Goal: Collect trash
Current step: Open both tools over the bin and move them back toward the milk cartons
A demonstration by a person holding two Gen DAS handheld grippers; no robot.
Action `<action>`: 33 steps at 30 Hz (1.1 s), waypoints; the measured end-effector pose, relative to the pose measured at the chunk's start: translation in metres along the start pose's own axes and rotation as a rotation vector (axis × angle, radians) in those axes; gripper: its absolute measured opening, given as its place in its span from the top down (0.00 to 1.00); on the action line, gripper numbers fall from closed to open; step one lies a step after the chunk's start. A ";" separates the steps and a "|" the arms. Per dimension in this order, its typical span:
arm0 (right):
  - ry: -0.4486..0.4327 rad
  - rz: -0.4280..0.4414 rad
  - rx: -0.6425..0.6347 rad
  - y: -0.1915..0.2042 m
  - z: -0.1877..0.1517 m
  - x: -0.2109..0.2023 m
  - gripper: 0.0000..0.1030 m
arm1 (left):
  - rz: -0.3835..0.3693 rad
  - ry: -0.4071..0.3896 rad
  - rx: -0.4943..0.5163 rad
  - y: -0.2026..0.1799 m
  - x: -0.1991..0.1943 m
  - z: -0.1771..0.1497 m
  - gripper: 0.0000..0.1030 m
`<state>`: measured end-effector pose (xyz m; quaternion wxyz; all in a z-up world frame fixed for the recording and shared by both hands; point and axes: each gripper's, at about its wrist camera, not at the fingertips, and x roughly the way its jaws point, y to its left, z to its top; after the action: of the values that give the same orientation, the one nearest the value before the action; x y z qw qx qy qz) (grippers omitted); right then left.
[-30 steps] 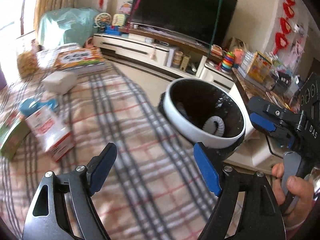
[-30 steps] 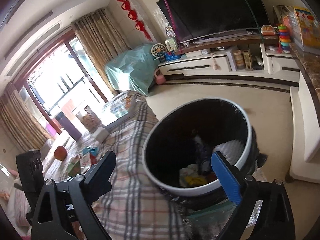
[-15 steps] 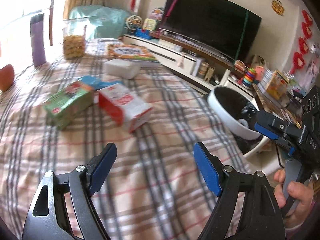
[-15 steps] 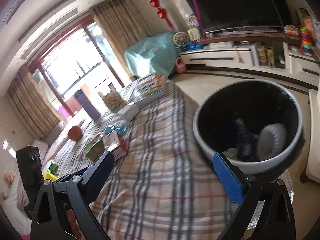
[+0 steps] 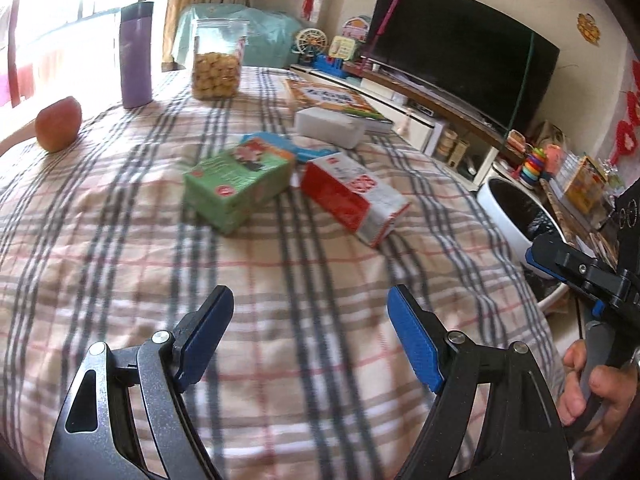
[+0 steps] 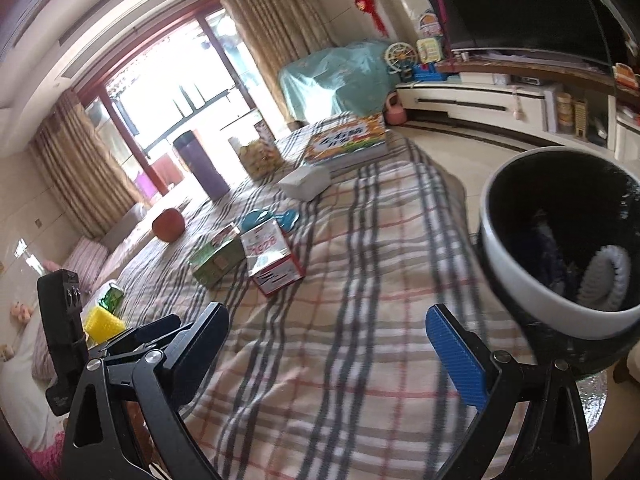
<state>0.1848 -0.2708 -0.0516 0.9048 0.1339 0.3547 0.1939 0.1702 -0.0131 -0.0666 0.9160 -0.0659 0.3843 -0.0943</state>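
We hold our left gripper (image 5: 308,336) and right gripper (image 6: 336,344) spread wide and empty at the bottom of each frame, above the plaid tablecloth (image 5: 280,280). The flattened red-and-white carton (image 5: 352,196) and green cardboard box (image 5: 236,184) lie side by side mid-frame; the white-rimmed, black-lined trash bin (image 6: 560,236) stands at the right edge.

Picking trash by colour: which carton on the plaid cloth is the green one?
The green carton, left of the red-and-white carton and nearer the apple.
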 end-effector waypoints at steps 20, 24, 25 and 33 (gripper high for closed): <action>0.116 0.074 -0.117 0.040 0.022 0.078 0.05 | 0.079 0.072 0.074 0.066 0.041 0.052 0.17; 0.139 0.066 -0.155 0.047 0.030 0.099 0.08 | 0.076 0.076 0.108 0.071 0.051 0.061 0.17; 0.147 0.065 -0.165 0.049 0.031 0.104 0.10 | 0.070 0.076 0.115 0.071 0.054 0.063 0.17; 0.207 0.024 -0.178 0.047 0.033 0.140 0.46 | 0.036 0.077 0.185 0.059 0.069 0.065 0.44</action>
<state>0.2902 -0.1698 -0.0930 0.8693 0.0364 0.4259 0.2482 0.2716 0.0318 -0.0806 0.9044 0.0297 0.4098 -0.1154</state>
